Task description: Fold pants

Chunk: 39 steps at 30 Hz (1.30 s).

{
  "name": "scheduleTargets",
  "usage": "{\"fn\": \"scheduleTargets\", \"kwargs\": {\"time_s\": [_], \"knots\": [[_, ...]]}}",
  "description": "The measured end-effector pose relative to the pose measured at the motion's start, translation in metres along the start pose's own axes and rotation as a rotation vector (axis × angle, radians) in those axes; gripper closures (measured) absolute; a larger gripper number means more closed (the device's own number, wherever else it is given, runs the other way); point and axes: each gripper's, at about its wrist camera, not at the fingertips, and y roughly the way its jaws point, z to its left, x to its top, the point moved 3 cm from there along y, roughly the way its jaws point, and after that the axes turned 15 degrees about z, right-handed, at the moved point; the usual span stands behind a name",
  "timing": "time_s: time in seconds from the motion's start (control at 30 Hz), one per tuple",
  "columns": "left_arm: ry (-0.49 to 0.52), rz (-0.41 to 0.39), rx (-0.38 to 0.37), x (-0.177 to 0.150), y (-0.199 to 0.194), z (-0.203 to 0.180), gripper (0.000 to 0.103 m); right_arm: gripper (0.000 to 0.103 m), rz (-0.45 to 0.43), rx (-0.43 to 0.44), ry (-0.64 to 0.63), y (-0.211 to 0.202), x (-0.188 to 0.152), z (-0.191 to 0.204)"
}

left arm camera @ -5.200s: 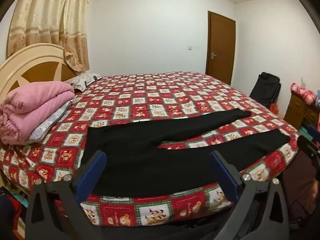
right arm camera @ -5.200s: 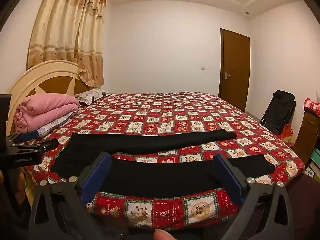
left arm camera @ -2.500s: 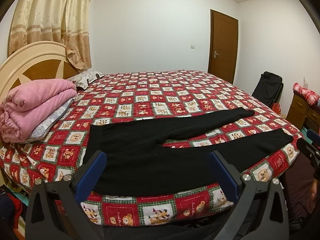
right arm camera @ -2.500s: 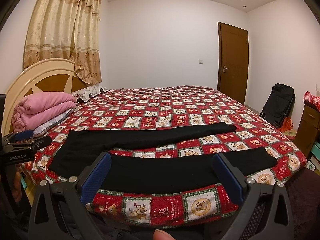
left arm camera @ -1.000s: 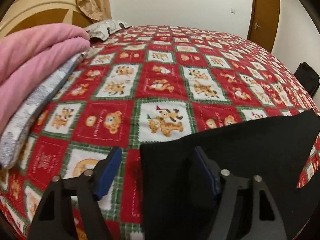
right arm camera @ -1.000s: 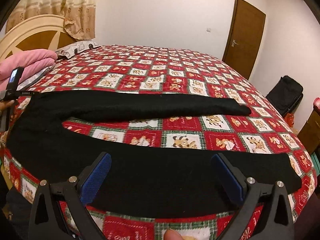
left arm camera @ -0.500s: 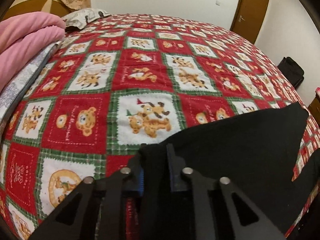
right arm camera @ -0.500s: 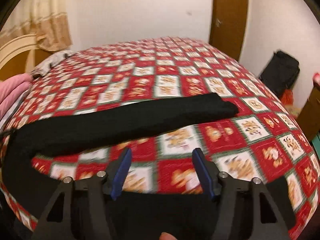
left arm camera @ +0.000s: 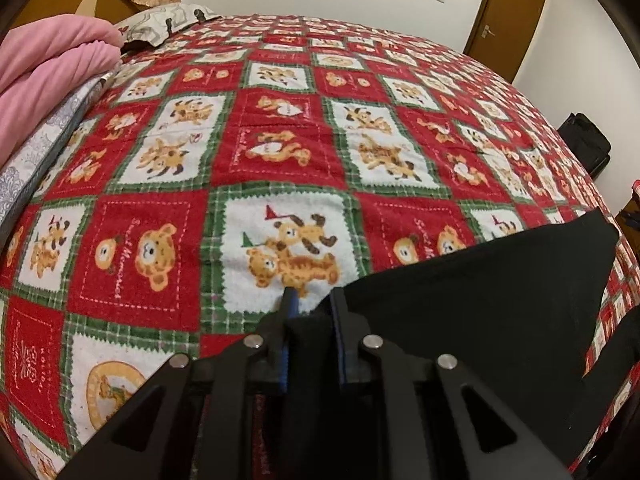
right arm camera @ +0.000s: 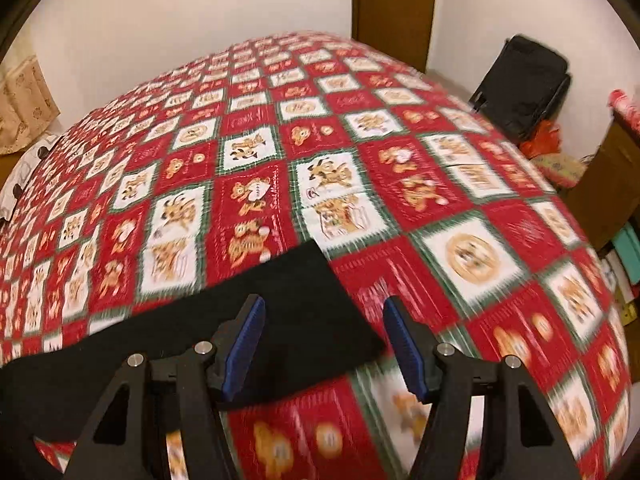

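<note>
Black pants lie spread on the red patchwork bed cover. In the left wrist view my left gripper is shut on the far corner of their waist, with black cloth bunched between the blue pads. The right wrist view is motion-blurred. There my right gripper hangs open over the cuff end of one pant leg. Its blue pads stand well apart on either side of the cloth and do not press on it. The other leg is out of view.
A folded pink quilt and a pillow lie at the head of the bed on the left. A brown door, a black bag and a wooden cabinet stand beyond the bed's right side.
My left gripper's jaws closed on the waist corner of the pants. My right gripper swept right along the pants to the leg's cuff end, and its jaws narrowed.
</note>
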Motion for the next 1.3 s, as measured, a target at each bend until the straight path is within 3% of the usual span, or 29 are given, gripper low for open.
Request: {"fn": "scheduleTargets", "kwargs": {"time_s": [0.13,0.33,0.37,0.4,0.47,0.5,0.53,0.63,0.83,1.07,1.3], "knots": [[0.007,0.001,0.006,0.002,0.002,-0.001,0.086,0.04,0.054,0.033,-0.02,0.033,0.029,0.002],[0.009,-0.013,0.022,0.005,0.005,-0.004,0.086,0.042,0.131,0.075,-0.048,0.075,0.047,0.006],[0.011,-0.021,0.024,0.005,0.005,-0.004,0.086,0.048,0.149,0.073,-0.056,0.082,0.048,0.009],[0.011,-0.026,0.027,0.006,0.006,-0.005,0.086,0.066,0.165,0.069,-0.077,0.088,0.047,0.012],[0.009,-0.031,0.034,0.008,0.006,-0.006,0.087,0.082,0.173,0.052,-0.115,0.09,0.047,0.019],[0.007,-0.03,0.038,0.009,0.006,-0.007,0.089,0.09,0.17,0.05,-0.133,0.086,0.046,0.022],[0.005,-0.025,0.038,0.011,0.005,-0.008,0.09,0.092,0.164,0.041,-0.153,0.081,0.045,0.025],[0.009,-0.027,0.032,0.012,-0.002,-0.008,0.092,0.093,0.13,0.037,-0.195,0.056,0.038,0.027],[-0.023,-0.123,-0.05,0.001,-0.034,-0.002,0.092,0.093,0.02,0.069,-0.203,-0.019,0.013,0.006],[-0.002,-0.238,-0.152,-0.026,-0.075,-0.009,0.092,0.093,-0.092,0.089,-0.196,-0.098,-0.053,-0.028],[0.032,-0.33,-0.253,-0.085,-0.105,-0.007,0.092,0.093,-0.143,0.1,-0.179,-0.136,-0.135,-0.067]]}}
